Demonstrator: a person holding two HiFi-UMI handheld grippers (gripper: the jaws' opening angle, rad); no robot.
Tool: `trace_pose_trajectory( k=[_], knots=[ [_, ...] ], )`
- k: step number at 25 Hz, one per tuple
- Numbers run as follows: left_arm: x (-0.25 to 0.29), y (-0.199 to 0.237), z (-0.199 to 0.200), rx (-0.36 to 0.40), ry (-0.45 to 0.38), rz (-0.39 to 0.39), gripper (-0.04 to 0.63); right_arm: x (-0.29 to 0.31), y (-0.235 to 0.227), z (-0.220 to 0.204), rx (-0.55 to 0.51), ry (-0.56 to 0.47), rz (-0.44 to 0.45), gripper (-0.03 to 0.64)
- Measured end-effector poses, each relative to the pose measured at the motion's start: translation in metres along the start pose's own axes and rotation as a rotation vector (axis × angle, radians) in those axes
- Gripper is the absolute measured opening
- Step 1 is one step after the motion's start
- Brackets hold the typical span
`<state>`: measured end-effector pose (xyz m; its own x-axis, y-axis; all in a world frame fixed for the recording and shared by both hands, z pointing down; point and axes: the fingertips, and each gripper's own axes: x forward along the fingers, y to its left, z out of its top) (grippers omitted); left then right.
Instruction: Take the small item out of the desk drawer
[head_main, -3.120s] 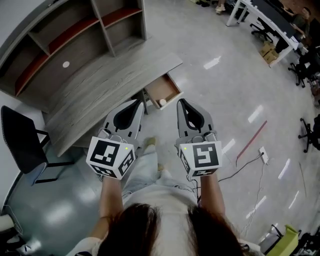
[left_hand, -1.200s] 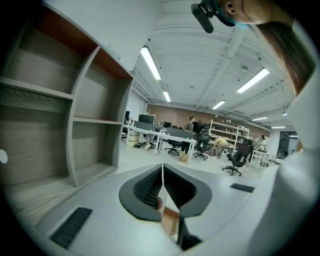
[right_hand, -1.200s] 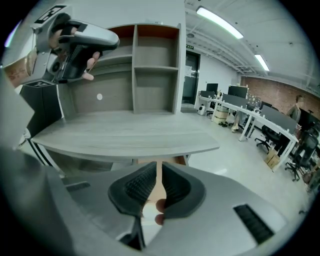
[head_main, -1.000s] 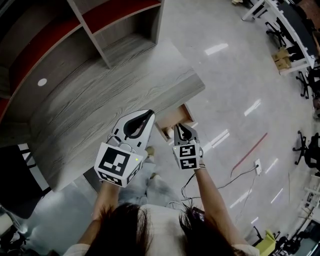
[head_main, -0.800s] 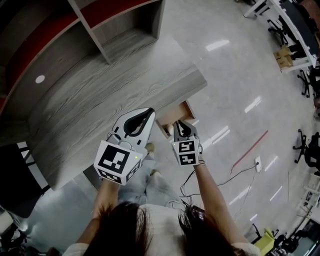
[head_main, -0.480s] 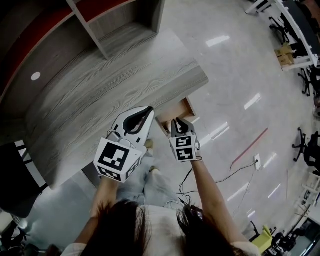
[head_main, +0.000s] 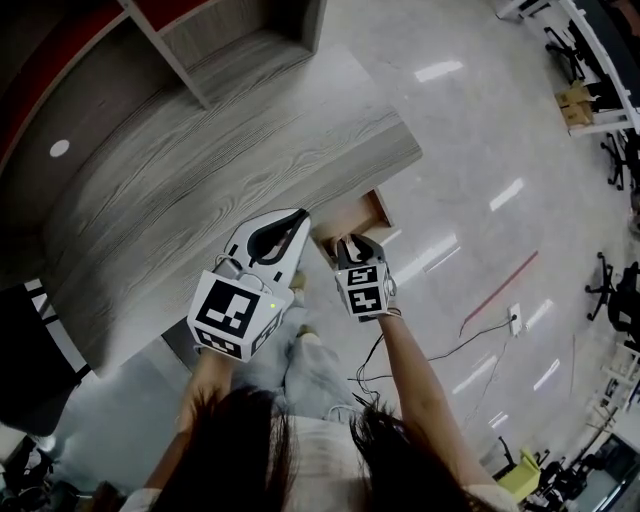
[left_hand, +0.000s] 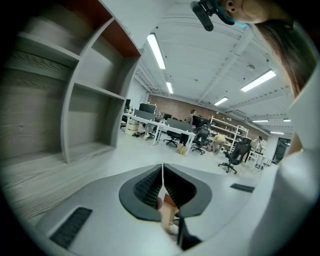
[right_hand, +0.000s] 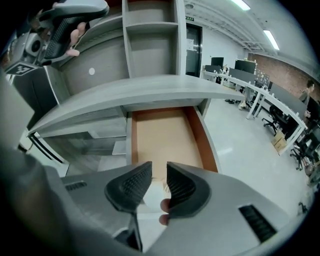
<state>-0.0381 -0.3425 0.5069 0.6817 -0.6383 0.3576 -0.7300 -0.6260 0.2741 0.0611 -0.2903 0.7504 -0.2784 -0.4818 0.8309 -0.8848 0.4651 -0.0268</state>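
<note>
Mostly hidden, white item between opening jaws, right gripper, drawer beyond

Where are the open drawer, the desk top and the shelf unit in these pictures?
open drawer (right_hand: 165, 132): right gripper view, on its bare brown floor.
desk top (head_main: 230, 170): head view, middle of the grey wood surface.
shelf unit (head_main: 250, 55): head view, bottom board of a compartment.

1. Left gripper and right gripper: light grey shells are noted.
2. Dark ribbed pads are recorded.
3. A cube bearing black-and-white square markers is fitted to each.
4. A pale top is worn.
</note>
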Motion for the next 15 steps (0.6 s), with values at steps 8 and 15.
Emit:
trace_pose_trajectory(
  k=[8, 15],
  knots=[
    [0.005, -0.001, -0.013, -0.009, 0.020, -0.011, 0.023, 0.018, 0.008, -0.018, 0.060, 0.066, 0.057, 0.124],
    [0.005, -0.002, -0.017, -0.013, 0.037, -0.018, 0.023, 0.024, 0.012, -0.031, 0.082, 0.146, 0.095, 0.140]
  ],
)
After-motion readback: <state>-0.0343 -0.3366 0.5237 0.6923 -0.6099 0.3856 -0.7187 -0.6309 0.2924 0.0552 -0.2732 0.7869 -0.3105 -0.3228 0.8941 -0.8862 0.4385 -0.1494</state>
